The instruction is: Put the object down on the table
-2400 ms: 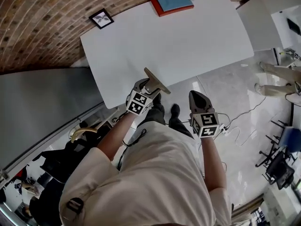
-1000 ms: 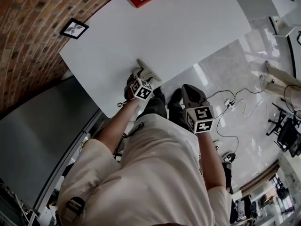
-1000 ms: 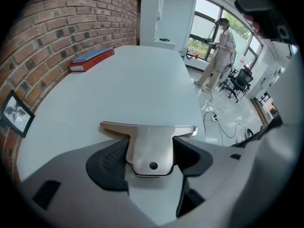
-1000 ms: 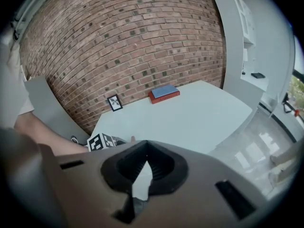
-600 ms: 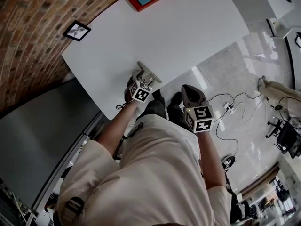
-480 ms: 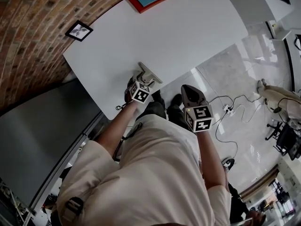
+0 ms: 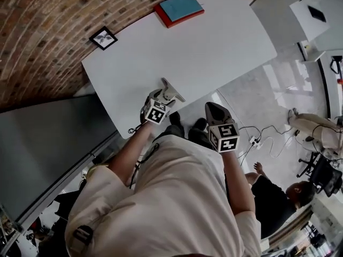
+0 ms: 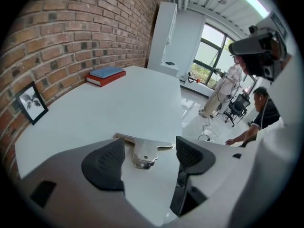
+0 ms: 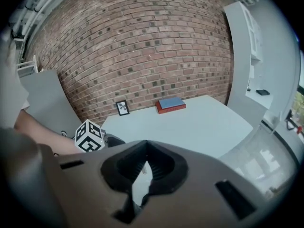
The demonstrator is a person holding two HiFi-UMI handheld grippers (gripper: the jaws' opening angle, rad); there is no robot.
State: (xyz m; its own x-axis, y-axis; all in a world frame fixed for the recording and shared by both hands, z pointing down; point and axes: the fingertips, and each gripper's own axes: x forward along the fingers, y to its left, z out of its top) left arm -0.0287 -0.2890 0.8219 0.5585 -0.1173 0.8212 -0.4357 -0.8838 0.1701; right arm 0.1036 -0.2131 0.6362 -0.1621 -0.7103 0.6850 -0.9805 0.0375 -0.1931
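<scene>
A flat metal-and-tan object [image 7: 170, 90] lies on the white table [image 7: 187, 47] close to its near edge. In the left gripper view the object [image 8: 142, 151] rests flat just ahead of the two dark pads, touching neither. My left gripper [image 7: 159, 97] hovers right behind it, and its wide jaws are closing slightly with only the object's metal tab in the gap. My right gripper [image 7: 213, 109] hangs off the table's edge over the floor, shut and empty. The right gripper view shows its pads [image 9: 156, 167] meeting at the tip.
A red-and-blue book [image 7: 179, 8] lies at the table's far edge and a small framed picture [image 7: 103, 37] at the far left corner, both by the brick wall. A white cabinet [image 7: 300, 9] stands to the right. A person [image 7: 278, 194] crouches on the floor near cables [image 7: 262, 138].
The object was held tilted above the table edge in my left gripper. Now it lies flat on the table and the jaws have come off it. My right gripper stayed put.
</scene>
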